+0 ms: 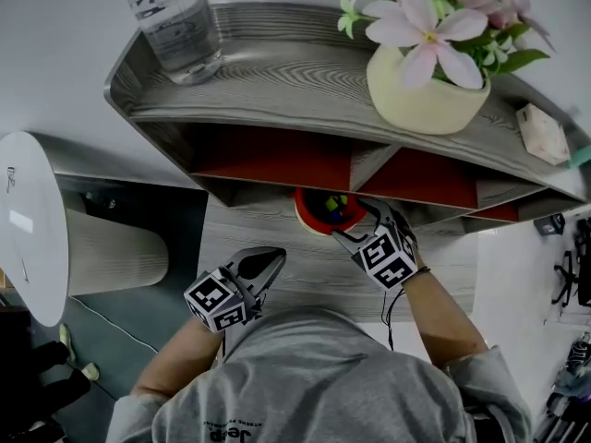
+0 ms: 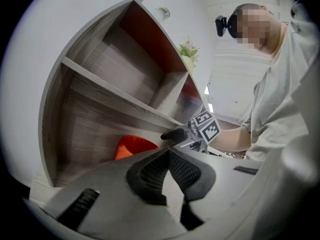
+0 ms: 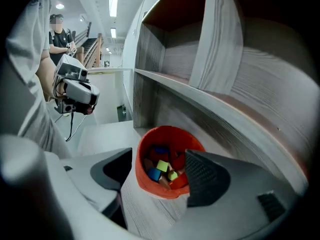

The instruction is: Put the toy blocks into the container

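Note:
An orange-red container (image 1: pixel 325 212) stands on the wooden desk, just under the shelf's lower edge. It holds several toy blocks (image 3: pixel 161 166) in blue, yellow-green, orange and wood colours. My right gripper (image 1: pixel 358 221) hovers at the container's right rim. In the right gripper view its jaws stand wide apart, with the container (image 3: pixel 150 181) seen between them and nothing held. My left gripper (image 1: pixel 271 263) rests lower left over the desk, apart from the container. Its fingers (image 2: pixel 187 171) meet with nothing between them. The container (image 2: pixel 134 146) and the right gripper (image 2: pixel 176 134) show beyond them.
A curved wooden shelf unit (image 1: pixel 277 100) with red-backed compartments overhangs the container. On its top stand a water bottle (image 1: pixel 174 21) and a cream flower pot (image 1: pixel 425 86). A white round stool (image 1: pixel 28 220) is at the left. A person (image 3: pixel 60 34) stands far off.

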`<state>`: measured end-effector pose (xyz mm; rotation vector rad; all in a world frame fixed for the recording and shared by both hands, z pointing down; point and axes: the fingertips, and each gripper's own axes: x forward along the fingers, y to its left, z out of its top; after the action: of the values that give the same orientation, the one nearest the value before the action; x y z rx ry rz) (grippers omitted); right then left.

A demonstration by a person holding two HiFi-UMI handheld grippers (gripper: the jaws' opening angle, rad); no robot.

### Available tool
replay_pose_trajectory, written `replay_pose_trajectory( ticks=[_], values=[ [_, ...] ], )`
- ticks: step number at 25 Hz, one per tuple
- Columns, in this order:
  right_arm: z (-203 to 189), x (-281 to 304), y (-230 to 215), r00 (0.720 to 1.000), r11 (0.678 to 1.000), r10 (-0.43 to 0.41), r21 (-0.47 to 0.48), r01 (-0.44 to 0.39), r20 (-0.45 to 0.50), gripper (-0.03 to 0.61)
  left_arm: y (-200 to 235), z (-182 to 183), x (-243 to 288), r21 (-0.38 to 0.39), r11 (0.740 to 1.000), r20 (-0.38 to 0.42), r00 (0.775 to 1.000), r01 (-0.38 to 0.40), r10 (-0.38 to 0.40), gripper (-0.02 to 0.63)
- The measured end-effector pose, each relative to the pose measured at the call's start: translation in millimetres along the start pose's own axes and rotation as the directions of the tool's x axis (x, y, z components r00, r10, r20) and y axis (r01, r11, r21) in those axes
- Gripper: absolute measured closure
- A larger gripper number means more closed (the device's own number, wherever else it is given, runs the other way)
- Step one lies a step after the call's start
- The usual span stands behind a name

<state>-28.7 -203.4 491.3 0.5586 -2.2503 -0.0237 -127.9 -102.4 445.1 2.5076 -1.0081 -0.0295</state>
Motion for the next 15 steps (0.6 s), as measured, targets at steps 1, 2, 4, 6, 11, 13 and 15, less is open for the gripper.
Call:
replay_pose_trajectory(
  ticks=[1, 2, 4, 6, 11, 13, 15],
  values=[
    [0.5, -0.2, -0.6, 1.0, 1.0, 0.0, 0.001, 0.0, 0.001, 0.224, 0.6, 0.8, 0.9, 0.001, 1.0, 0.0, 1.0, 0.002, -0.002, 0.6],
    [0.9, -0.4, -0.9, 1.0, 1.0, 0.0, 0.003, 0.0, 0.002, 0.224, 1.1, 1.6, 1.7, 0.002, 1.0, 0.0, 1.0, 0.005, -0.005, 0.6],
    [1.6, -0.6, -1.3, 1.0, 1.0, 0.001, 0.011, -0.001, 0.006, 0.224, 2.3, 3.1, 2.6, -0.001, 1.0, 0.003, 1.0, 0.009, -0.009, 0.6],
    [2.3, -0.9, -1.6, 1.0, 1.0, 0.001, 0.019, -0.001, 0.01, 0.224, 3.6, 4.4, 2.8, -0.007, 1.0, 0.005, 1.0, 0.013, -0.013, 0.6],
    [4.0, -4.9, 0.4, 1.0, 0.998, -0.004, 0.065, 0.003, 0.009, 0.227, 5.8, 7.9, -0.7, 0.003, 1.0, 0.003, 1.0, 0.031, -0.031, 0.6],
    [5.7, -7.9, 1.2, 1.0, 0.996, -0.011, 0.088, 0.01, 0.015, 0.235, 5.9, 10.4, -3.3, 0.005, 0.999, 0.003, 0.999, 0.043, -0.043, 0.6],
    [7.2, -11.6, 1.6, 0.999, 0.993, -0.023, 0.115, 0.02, 0.027, 0.247, 5.6, 14.5, -7.2, 0.009, 0.998, 0.007, 0.998, 0.056, -0.056, 0.6]
  ],
)
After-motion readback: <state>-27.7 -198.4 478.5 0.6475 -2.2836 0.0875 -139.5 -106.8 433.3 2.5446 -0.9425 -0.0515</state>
